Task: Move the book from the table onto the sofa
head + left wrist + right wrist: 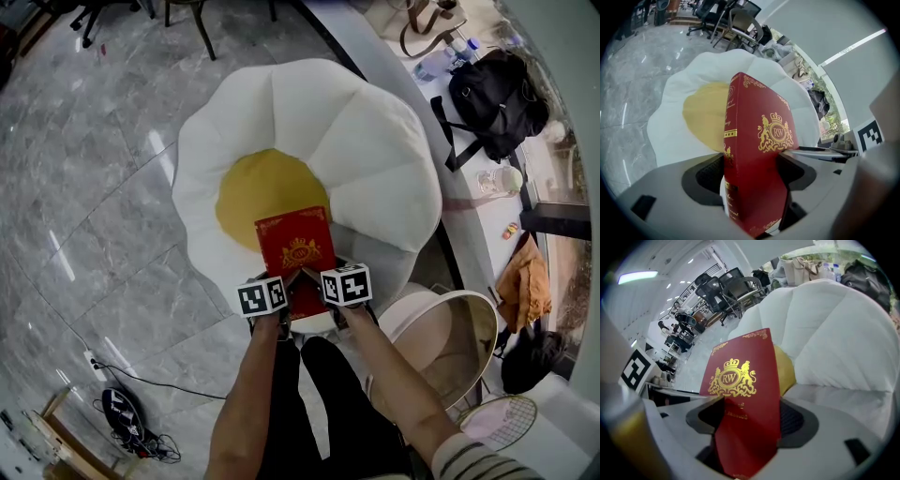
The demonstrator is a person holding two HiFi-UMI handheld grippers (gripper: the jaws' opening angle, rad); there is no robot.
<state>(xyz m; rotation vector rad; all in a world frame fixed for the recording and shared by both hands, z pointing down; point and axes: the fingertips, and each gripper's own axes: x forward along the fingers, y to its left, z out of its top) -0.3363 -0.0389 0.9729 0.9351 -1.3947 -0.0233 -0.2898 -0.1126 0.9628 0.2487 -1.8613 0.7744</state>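
Book (294, 246): one, red with a gold crest, flat over the near part of the sofa (375, 150), overlapping the rim of the yellow centre (253, 187). Can't tell if it touches the cushion.

Grippers: two, side by side at the book's near edge.
- The left gripper (281, 284) has its jaws clamped on the spine corner; in the left gripper view the book (757, 159) fills the gap between the left gripper's (750, 180) pads.
- The right gripper (316, 277) is closed on the other near corner, with the cover (740, 394) pinched between the right gripper's (749, 422) pads.

Sofa: one, flower-shaped, with white petals, on the grey tile floor (94, 141).

Containers: one round beige tub (441, 337) just right of the sofa, showing only plain beige inside. One black backpack (492, 103) on the white ledge (487, 216), contents not visible.
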